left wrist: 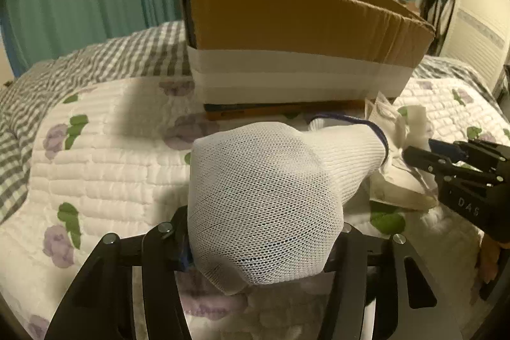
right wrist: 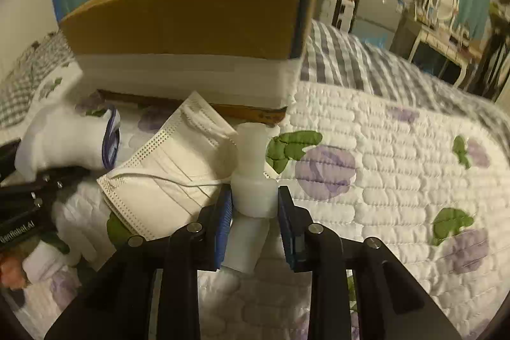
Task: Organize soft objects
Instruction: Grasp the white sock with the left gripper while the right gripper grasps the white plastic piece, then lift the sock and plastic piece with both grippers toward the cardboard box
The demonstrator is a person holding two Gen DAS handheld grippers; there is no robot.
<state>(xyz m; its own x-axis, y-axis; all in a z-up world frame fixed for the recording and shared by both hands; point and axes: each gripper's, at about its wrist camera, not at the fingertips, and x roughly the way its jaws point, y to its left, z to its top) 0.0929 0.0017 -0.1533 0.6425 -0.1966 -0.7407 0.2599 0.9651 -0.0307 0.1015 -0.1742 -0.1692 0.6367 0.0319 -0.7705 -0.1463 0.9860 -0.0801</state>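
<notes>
My left gripper is shut on a white mesh sock with a dark blue cuff rim, held above the quilt in front of the cardboard box. The sock also shows in the right wrist view. My right gripper is shut on a white rolled cloth piece, close above the quilt. A white face mask lies on the quilt just left of the right gripper. The right gripper shows in the left wrist view next to the mask.
The box with white tape bands stands on the bed ahead of both grippers. A floral quilt and a grey checked blanket cover the bed. Teal curtains, a desk and a monitor stand behind.
</notes>
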